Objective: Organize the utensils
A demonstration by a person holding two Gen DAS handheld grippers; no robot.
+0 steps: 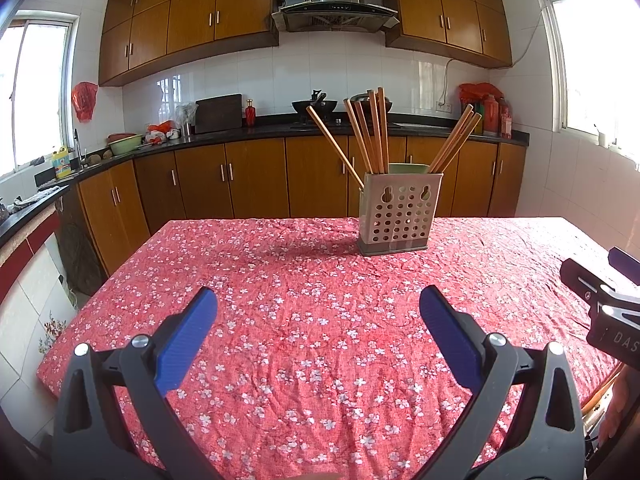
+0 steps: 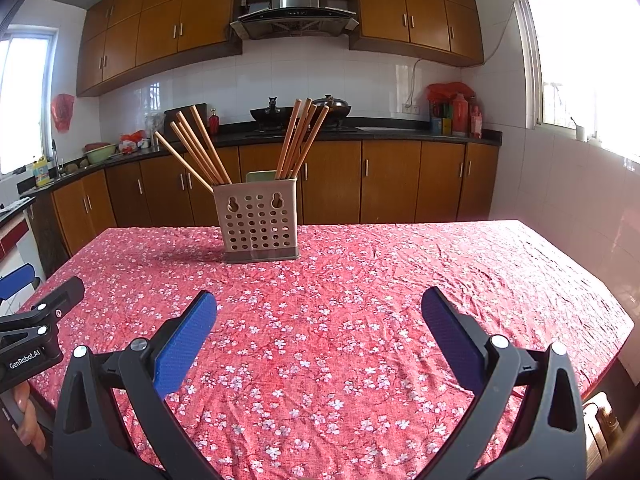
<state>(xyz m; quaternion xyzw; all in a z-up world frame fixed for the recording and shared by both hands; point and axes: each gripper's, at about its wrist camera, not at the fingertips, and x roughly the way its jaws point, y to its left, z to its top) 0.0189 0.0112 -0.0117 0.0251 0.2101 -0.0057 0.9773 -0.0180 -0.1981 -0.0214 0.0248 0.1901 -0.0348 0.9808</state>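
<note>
Chopsticks (image 1: pixel 368 132) of brown wood stand in your perforated beige plastic holder (image 1: pixel 398 216); your left gripper (image 1: pixel 318 334) and right gripper (image 2: pixel 319 336) gape wide, empty.

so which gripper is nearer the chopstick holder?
Hard to call; roughly equal. Left gripper sits back from the chopstick holder, which is ahead and to its right. Right gripper is equally back, holder ahead to its left. Both open, empty.

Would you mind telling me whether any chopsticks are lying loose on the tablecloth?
No, every chopstick stands in the perforated holder, and the tablecloth around it shows none.
</note>
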